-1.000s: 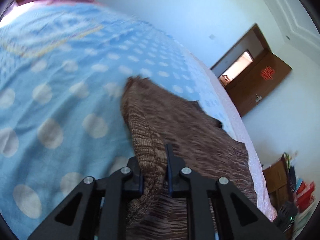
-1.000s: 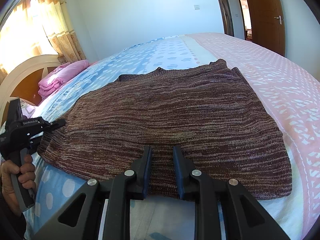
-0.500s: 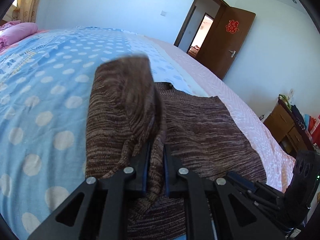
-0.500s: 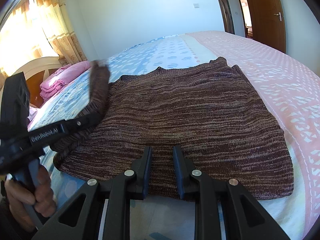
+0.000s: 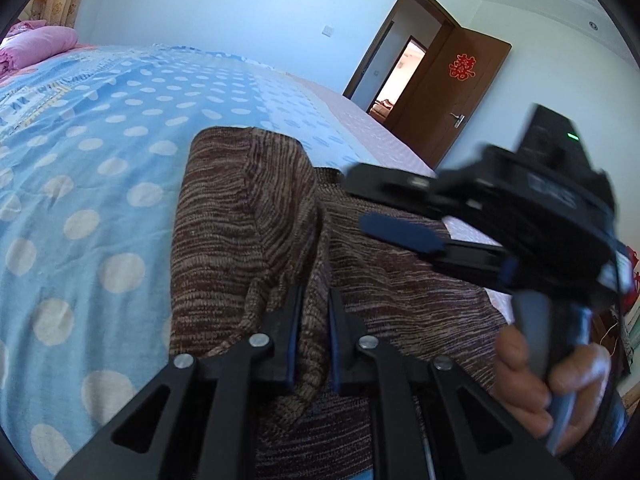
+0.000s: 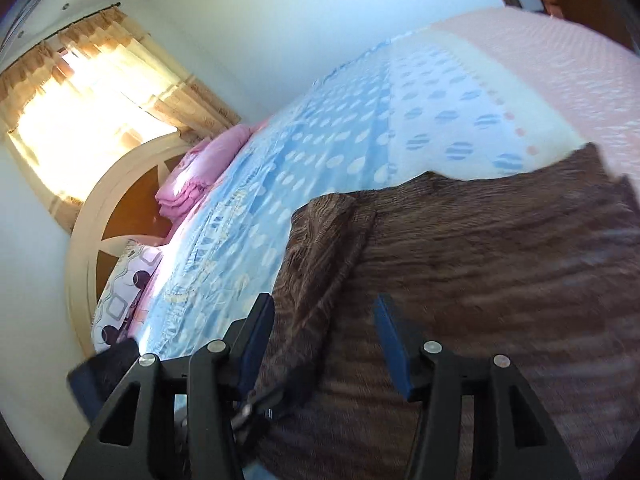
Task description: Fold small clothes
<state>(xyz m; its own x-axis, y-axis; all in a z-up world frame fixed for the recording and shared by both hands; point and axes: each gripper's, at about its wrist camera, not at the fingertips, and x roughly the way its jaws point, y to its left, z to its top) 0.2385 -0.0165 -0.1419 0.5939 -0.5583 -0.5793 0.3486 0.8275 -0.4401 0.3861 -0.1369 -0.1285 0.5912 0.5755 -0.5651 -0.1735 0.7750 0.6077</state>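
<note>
Brown knit sweater [image 5: 392, 280] spread flat on bed [image 5: 100, 168], on the blue polka-dot sheet, its far part reaching the pink section of the bedding. Left edge of the garment lifted and folded inward as a flap [image 5: 244, 216] over the body of the knit.

Left gripper [image 5: 315, 344]: fingers nearly together, clamped on a bunched fold of the sweater; fabric seen pinched between the two pads and hanging below them.

Right gripper [image 6: 324, 344]: fingers spread wide apart, nothing held between them; poised just above the sweater near the folded-over flap [image 6: 320, 248]. Contact with the cloth cannot be told, view blurred. Same gripper seen from the left wrist view at [image 5: 392, 216], above the right half of the garment, handle gripped by the person's right hand [image 5: 536, 384].

Pink folded bedding [image 6: 200, 176] stacked at the head of the bed, well apart from the sweater. Patterned pillow [image 6: 124, 292] beside the white-and-wood headboard [image 6: 92, 248]. Curtained window [image 6: 92, 120] behind. Brown door [image 5: 452, 104] standing open in the far wall, red ornament on it.
</note>
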